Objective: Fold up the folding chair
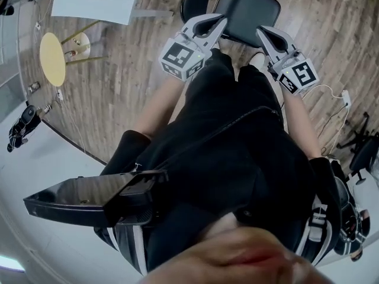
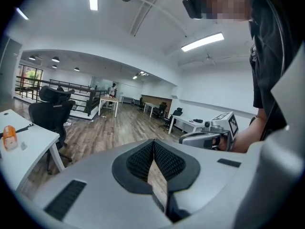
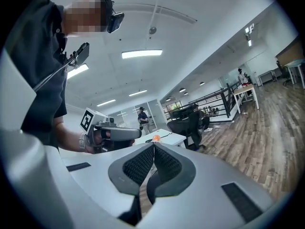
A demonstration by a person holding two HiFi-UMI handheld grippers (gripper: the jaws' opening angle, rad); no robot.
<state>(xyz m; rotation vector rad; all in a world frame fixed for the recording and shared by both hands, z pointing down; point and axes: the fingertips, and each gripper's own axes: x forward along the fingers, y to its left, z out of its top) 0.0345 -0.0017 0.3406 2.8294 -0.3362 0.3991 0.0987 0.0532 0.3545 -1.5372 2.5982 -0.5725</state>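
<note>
The left gripper [image 1: 220, 21] and right gripper [image 1: 261, 33] were both clenched empty, seemingly just above the near seat edge of the folding chair [image 1: 247, 9].

- Two grippers up near the top middle of the head view: left gripper [image 1: 221, 21] and right gripper [image 1: 261, 32]
- Two marker cubes [image 1: 180, 58], one per gripper
- Just one folding chair [image 1: 249, 7], black, top middle of the frame
- One yellow round stool [image 1: 52, 58], upper left
</note>
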